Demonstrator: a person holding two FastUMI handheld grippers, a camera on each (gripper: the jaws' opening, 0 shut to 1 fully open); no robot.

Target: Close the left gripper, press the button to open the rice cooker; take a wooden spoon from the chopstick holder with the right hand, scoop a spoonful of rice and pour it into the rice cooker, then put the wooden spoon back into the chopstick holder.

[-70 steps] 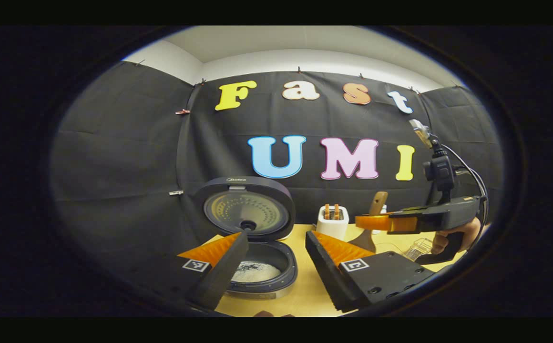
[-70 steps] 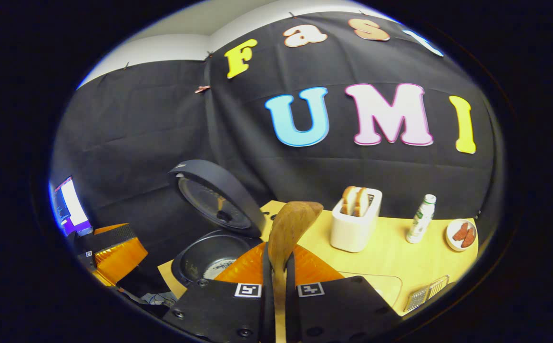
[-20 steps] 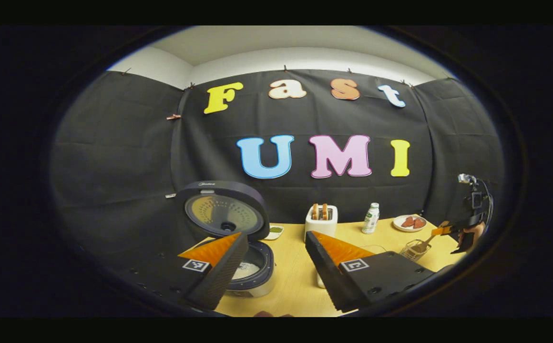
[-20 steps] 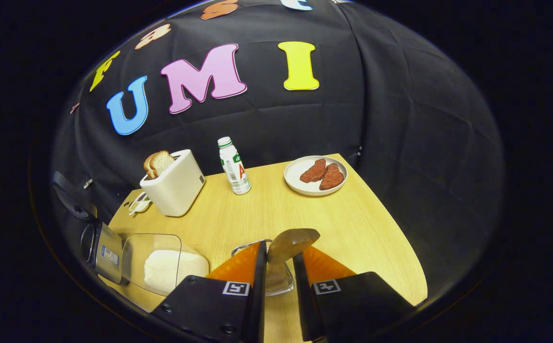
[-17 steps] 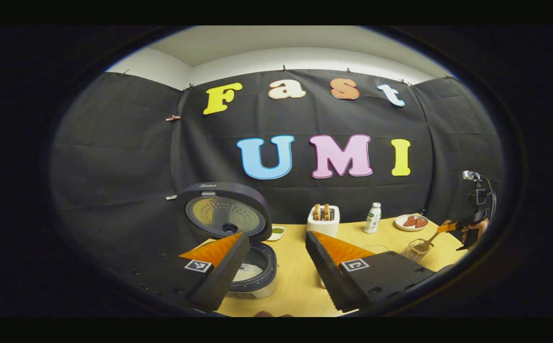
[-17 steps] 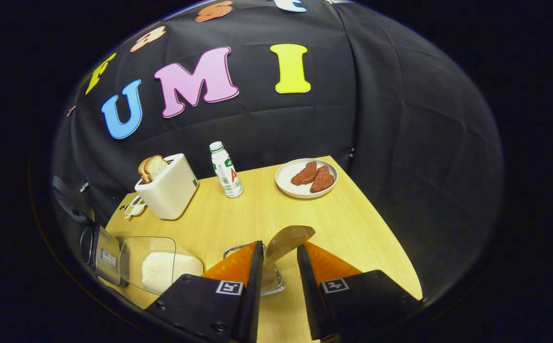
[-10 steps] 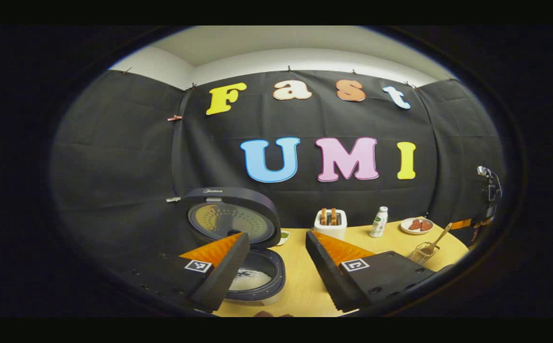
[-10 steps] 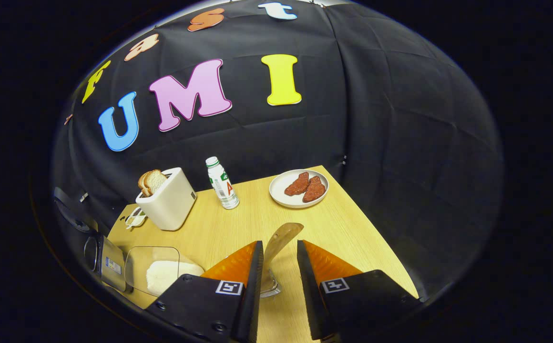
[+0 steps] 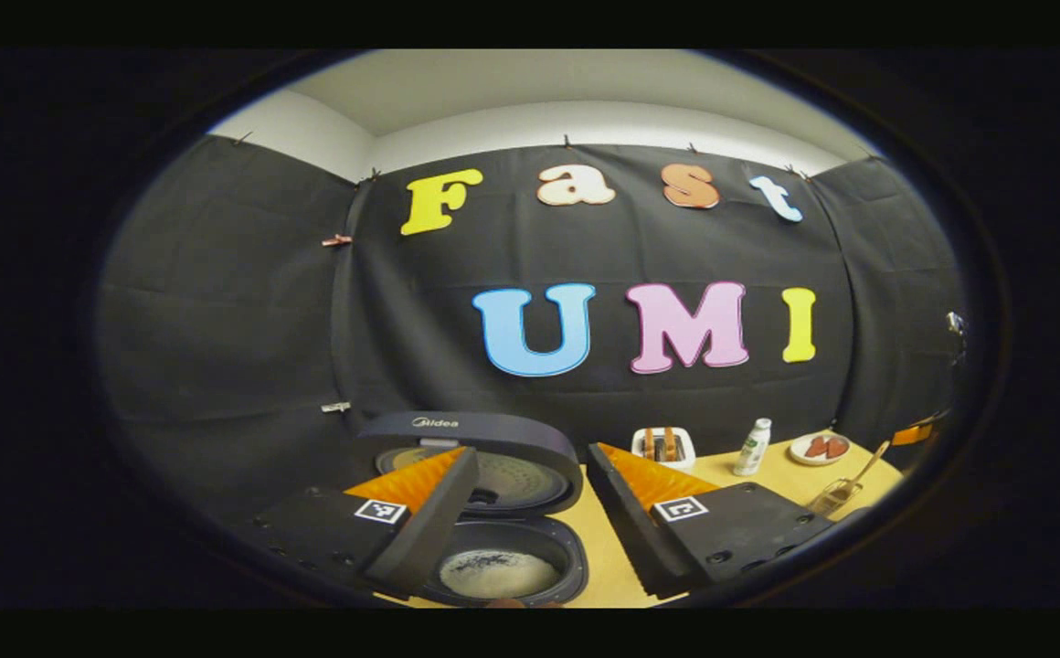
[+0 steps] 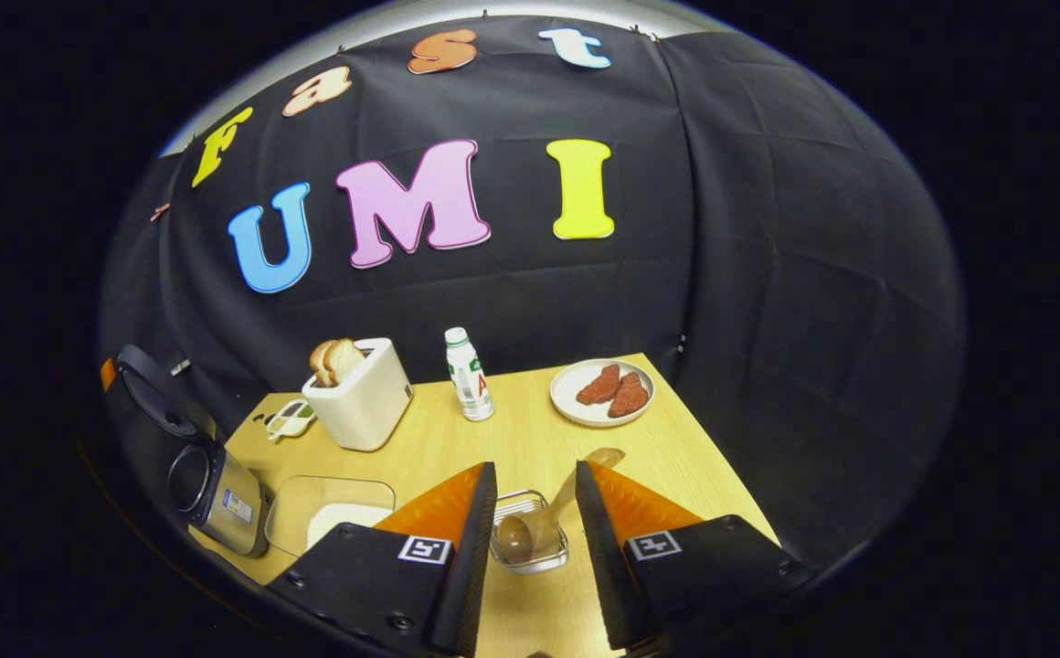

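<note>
Wooden spoon (image 10: 539, 516) sits back in the chopstick holder (image 10: 530, 545), a small clear wire-edged basket on the pale wood-grain counter (image 10: 676, 457); bowl end down inside, smooth handle leaning up & out toward the plate. Right hand-held gripper (image 10: 530, 484) is released, its fingers spread w/ the holder & spoon between them but not touching either; spoon lies just ahead of the tips. From the left gripper view the same spoon (image 9: 863, 461) pokes slantwise out of the holder (image 9: 832, 498) at far right of the counter, well apart from the left hand-held gripper (image 9: 530, 466).

Left hand-held gripper also released, fingers wide w/ ridged inner pads, hanging just above the rice cooker (image 9: 493, 530): round dark body, lid (image 9: 484, 448) hinged up, glossy inner pot w/ white rice (image 9: 498, 574) at the bottom. In the right gripper view the cooker (image 10: 210, 484) stands at the counter's left edge, metal-sided, w/ a clear rounded box of rice (image 10: 333, 516) just beside it.

Also on the counter: boxy white toaster (image 10: 361, 402) w/ bread slices, small plastic bottle (image 10: 468, 375), round white plate (image 10: 601, 393) w/ reddish pieces
</note>
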